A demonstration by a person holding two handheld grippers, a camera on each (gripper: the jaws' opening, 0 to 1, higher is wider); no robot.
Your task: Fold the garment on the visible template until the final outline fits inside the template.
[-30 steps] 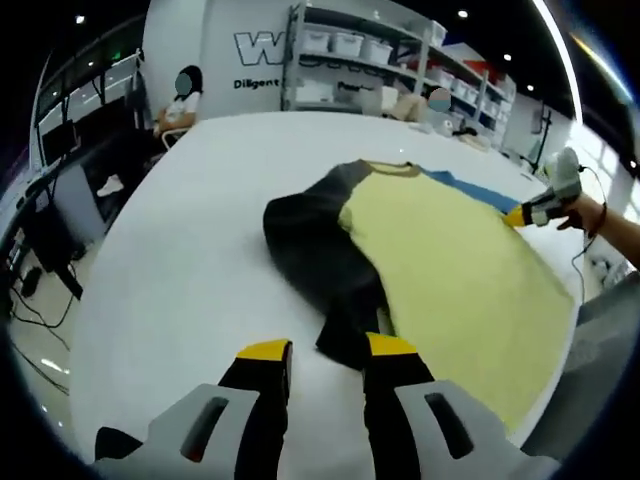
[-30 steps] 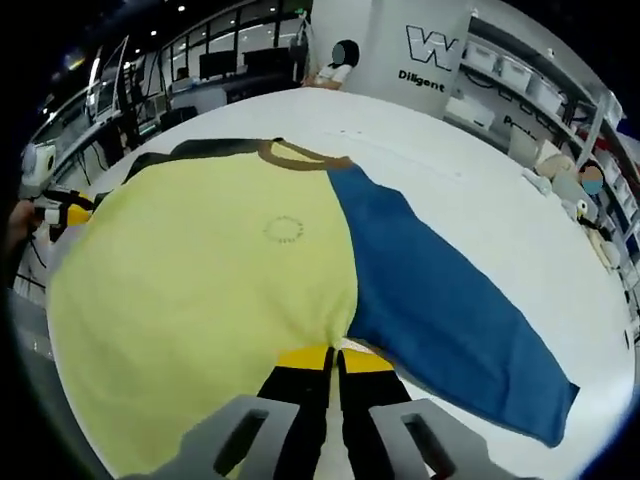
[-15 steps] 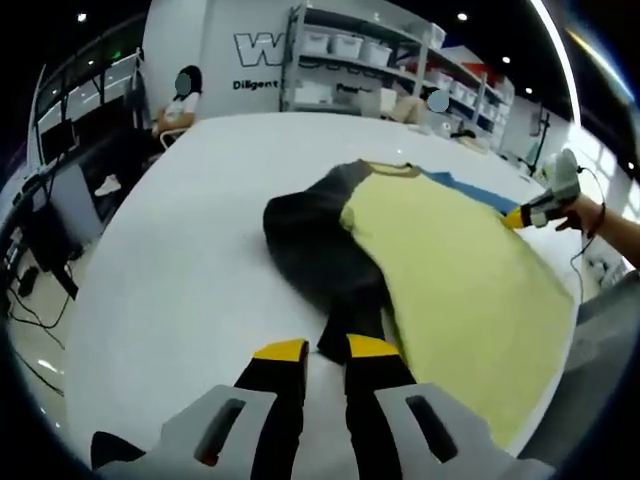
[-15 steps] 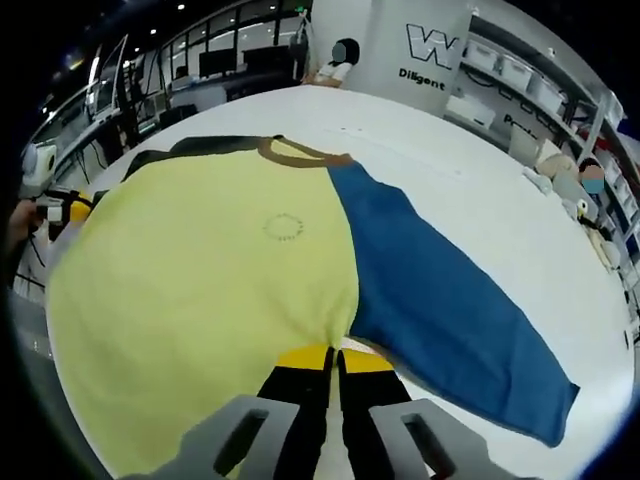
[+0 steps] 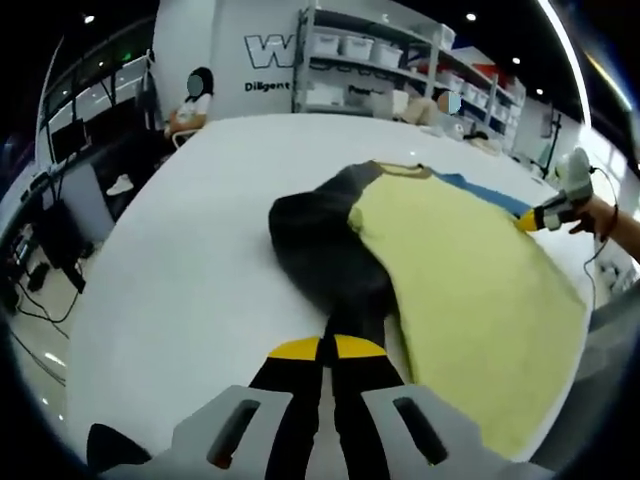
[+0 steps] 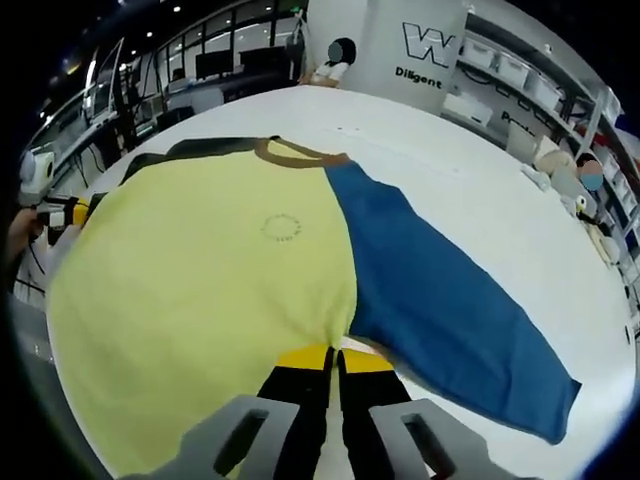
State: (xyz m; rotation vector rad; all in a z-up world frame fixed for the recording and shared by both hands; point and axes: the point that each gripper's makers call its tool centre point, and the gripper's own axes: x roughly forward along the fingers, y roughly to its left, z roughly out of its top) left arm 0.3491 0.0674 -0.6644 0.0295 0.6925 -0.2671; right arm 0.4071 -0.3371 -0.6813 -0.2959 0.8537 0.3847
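Left gripper view. The left gripper point(image 5: 327, 348) has its yellow-tipped jaws drawn together on the end of the dark sleeve point(image 5: 325, 265) of the garment point(image 5: 450, 270), which lies on the white table point(image 5: 180, 240). The sleeve runs straight ahead from the tips, rumpled and partly bunched, and widens toward the shoulder. To the right of the jaws spreads the pale yellow body, smooth and flat, ending ahead at a brown collar point(image 5: 400, 170). Beyond the collar a strip of the blue sleeve point(image 5: 480, 190) shows. Far right, the right gripper point(image 5: 528, 221) meets the garment's edge, with a hand point(image 5: 600, 215) behind it.

Right gripper view. The right gripper point(image 6: 332, 357) has its jaws pressed together at the garment's edge, where the yellow body point(image 6: 200, 270) and blue sleeve point(image 6: 440, 310) meet; the cloth appears pinched between the tips. The yellow panel extends ahead and to the left, bearing a small round mark point(image 6: 283, 228). The blue sleeve lies flat, ahead and to the right. At far left the left gripper point(image 6: 75, 213) sits by the garment's dark edge.
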